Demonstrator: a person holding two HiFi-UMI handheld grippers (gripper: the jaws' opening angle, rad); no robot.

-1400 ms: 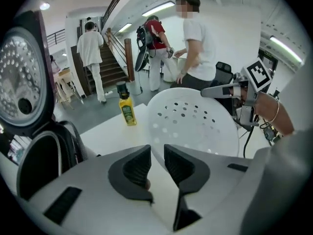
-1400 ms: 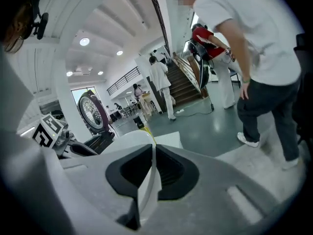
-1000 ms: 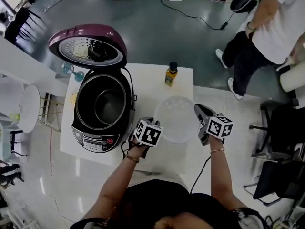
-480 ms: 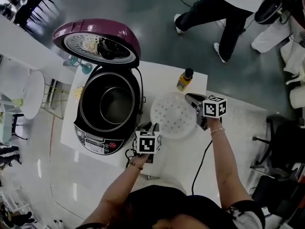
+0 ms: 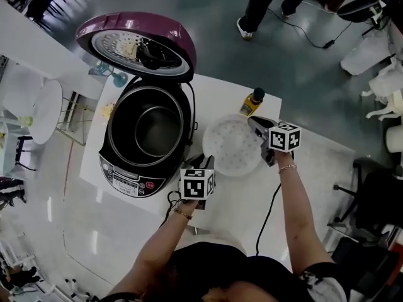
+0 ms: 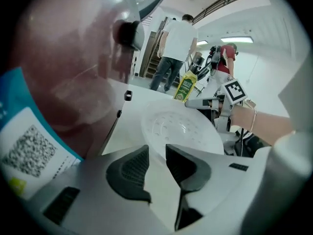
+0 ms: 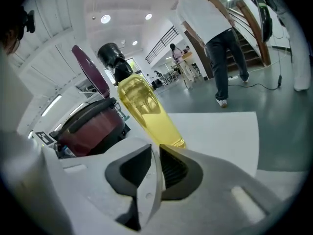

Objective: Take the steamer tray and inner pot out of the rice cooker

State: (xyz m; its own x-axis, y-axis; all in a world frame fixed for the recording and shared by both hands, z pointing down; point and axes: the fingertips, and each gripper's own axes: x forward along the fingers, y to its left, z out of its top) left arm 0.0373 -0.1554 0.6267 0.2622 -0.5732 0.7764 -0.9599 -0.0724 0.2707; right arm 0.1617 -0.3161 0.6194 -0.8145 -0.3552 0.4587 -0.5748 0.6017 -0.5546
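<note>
The steamer tray (image 5: 232, 145), a shallow, translucent white dish dotted with holes, lies on the table (image 5: 302, 168) just right of the rice cooker (image 5: 126, 175). The dark inner pot (image 5: 154, 131) sits inside the cooker, under its raised purple lid (image 5: 170, 30). The right gripper (image 5: 253, 122) pinches the tray's rim on the side away from the cooker. The left gripper (image 5: 204, 162) is by the cooker's front right corner, its jaws slightly parted and clamping nothing. A yellow oil bottle (image 5: 252, 102) stands further right of the cooker, just beside the right gripper.

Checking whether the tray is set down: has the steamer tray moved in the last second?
Yes. The steamer tray has shifted toward the oil bottle and now lies close beside it.
</note>
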